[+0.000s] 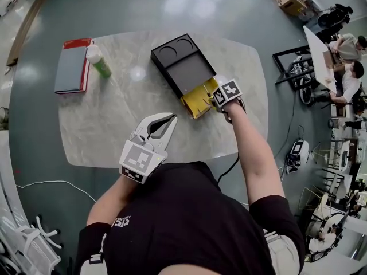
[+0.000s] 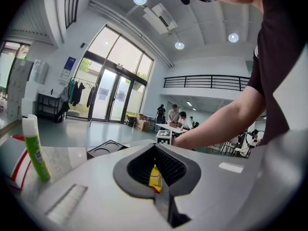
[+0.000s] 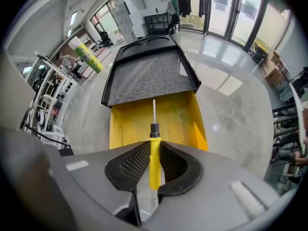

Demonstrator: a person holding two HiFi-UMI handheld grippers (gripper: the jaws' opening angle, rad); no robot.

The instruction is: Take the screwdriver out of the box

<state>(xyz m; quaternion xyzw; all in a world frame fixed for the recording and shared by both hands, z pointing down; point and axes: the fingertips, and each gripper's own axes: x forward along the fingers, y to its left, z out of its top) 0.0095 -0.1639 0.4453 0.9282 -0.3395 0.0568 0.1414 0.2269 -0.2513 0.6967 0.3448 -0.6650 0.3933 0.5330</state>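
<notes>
While the right gripper point(image 3: 154, 146) clamps the screwdriver point(image 3: 154, 163), shaft pointing down at the box point(image 3: 144, 76) and seemingly clear of it, the closed, empty left gripper point(image 1: 162, 123) hangs farther from it.

No text can be read — all too small, blurred.

On the desk point(image 1: 114, 119) the box point(image 1: 182, 67) sits mid-back, with its drawer point(image 1: 198, 99) sticking out toward the near right. A glue stick point(image 1: 98, 61) stands left of the box, and a notebook point(image 1: 71, 67) lies just left of that. The screwdriver point(image 3: 154, 138) sits in the right hand-held gripper point(image 3: 153, 153), over the drawer.
</notes>
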